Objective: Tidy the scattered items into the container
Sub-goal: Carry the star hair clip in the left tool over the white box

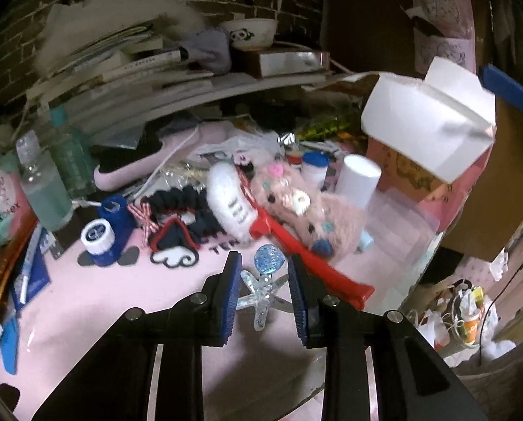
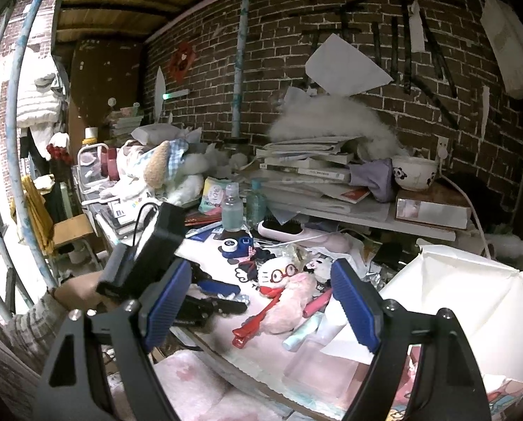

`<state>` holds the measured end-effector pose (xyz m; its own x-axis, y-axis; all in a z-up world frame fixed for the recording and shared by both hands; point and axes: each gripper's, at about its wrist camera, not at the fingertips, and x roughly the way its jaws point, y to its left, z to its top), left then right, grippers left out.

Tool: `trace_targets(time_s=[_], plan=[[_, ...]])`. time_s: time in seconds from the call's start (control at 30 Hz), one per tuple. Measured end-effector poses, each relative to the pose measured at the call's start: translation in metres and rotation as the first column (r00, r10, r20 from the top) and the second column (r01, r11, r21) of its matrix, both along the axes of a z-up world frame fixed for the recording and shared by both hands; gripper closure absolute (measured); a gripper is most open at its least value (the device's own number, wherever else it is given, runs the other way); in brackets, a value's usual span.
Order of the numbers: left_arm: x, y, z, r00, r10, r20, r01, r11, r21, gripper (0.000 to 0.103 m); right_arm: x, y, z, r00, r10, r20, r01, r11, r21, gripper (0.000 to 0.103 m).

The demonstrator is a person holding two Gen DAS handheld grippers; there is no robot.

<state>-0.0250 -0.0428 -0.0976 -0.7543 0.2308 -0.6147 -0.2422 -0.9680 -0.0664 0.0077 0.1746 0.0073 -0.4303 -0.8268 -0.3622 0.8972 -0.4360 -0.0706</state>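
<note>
Left tongs [image 1: 265,291]: the blue pads stand close together with a clear, glittery star-shaped hair clip [image 1: 261,300] between them. The clip's arms reach to both pads; the pads appear to press on it, though the blur leaves the contact uncertain. A round blue faceted piece [image 1: 269,259] sits at the clip's far end, just past the pad tips. The clip lies low over the pink table [image 1: 86,301].

Right tongs [image 2: 261,301]: the pads stand wide apart and hold nothing. They hang above the near edge of the table, pointed at the clutter.

Directly beyond the left tongs lies a red hair clip [image 1: 317,266], running diagonally under a pink plush toy [image 1: 307,214] with a white head and red-rimmed glasses. Left of the toy are a dark scrunchie [image 1: 181,207] and a small blue-and-white jar [image 1: 98,236]. A white cylinder [image 1: 358,179] stands just behind the toy.

The container, a white open box [image 1: 426,122], stands at the right side of the table, well apart from the left tongs. In the right wrist view the box [image 2: 450,298] sits just beside the right tongs' right pad.

A stack of books [image 2: 310,172] and a panda bowl [image 2: 414,172] occupy the shelf behind, against the brick wall [image 2: 296,28].
</note>
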Motion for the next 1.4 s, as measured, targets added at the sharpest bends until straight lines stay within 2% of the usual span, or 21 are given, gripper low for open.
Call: trace_targets(time_s=[0.2, 0.4, 0.53, 0.7, 0.8, 0.9, 1.2, 1.27, 1.4], plan=[[-0.005, 0.002, 0.041, 0.997, -0.029, -0.071, 0.032, 0.999, 0.032, 0.081, -0.003, 0.005, 0.005, 1.0, -0.025, -0.01, 0.025, 1.0, -0.009, 0.023], [-0.022, 0.026, 0.084, 0.984, -0.105, -0.141, 0.11, 0.994, 0.025, 0.081, -0.011, 0.023, 0.015, 0.995, -0.095, -0.039, 0.094, 0.995, -0.033, 0.023], [-0.034, 0.055, 0.108, 0.965, -0.2, -0.169, 0.205, 0.979, 0.014, 0.081, -0.018, 0.041, 0.021, 0.987, -0.157, -0.045, 0.154, 0.986, -0.06, 0.023], [-0.051, 0.094, 0.129, 0.936, -0.313, -0.159, 0.318, 0.948, 0.01, 0.081, -0.024, 0.072, 0.031, 0.967, -0.246, -0.064, 0.239, 0.966, -0.095, 0.023], [-0.062, 0.117, 0.136, 0.918, -0.373, -0.132, 0.378, 0.926, 0.015, 0.081, -0.027, 0.093, 0.037, 0.955, -0.292, -0.06, 0.284, 0.952, -0.117, 0.023], [-0.08, 0.143, 0.136, 0.906, -0.416, -0.074, 0.418, 0.909, 0.002, 0.081, -0.03, 0.108, 0.041, 0.946, -0.321, -0.046, 0.313, 0.942, -0.124, 0.023], [-0.112, 0.201, 0.122, 0.873, -0.48, 0.086, 0.484, 0.874, -0.029, 0.081, -0.033, 0.132, 0.043, 0.926, -0.376, -0.034, 0.369, 0.92, -0.132, 0.023], [-0.12, 0.211, 0.115, 0.876, -0.464, 0.129, 0.474, 0.879, -0.052, 0.081, -0.033, 0.134, 0.043, 0.925, -0.38, -0.032, 0.372, 0.918, -0.136, 0.023], [-0.129, 0.226, 0.102, 0.898, -0.393, 0.196, 0.426, 0.889, -0.168, 0.081, -0.034, 0.135, 0.044, 0.924, -0.381, -0.029, 0.373, 0.916, -0.145, 0.023]])
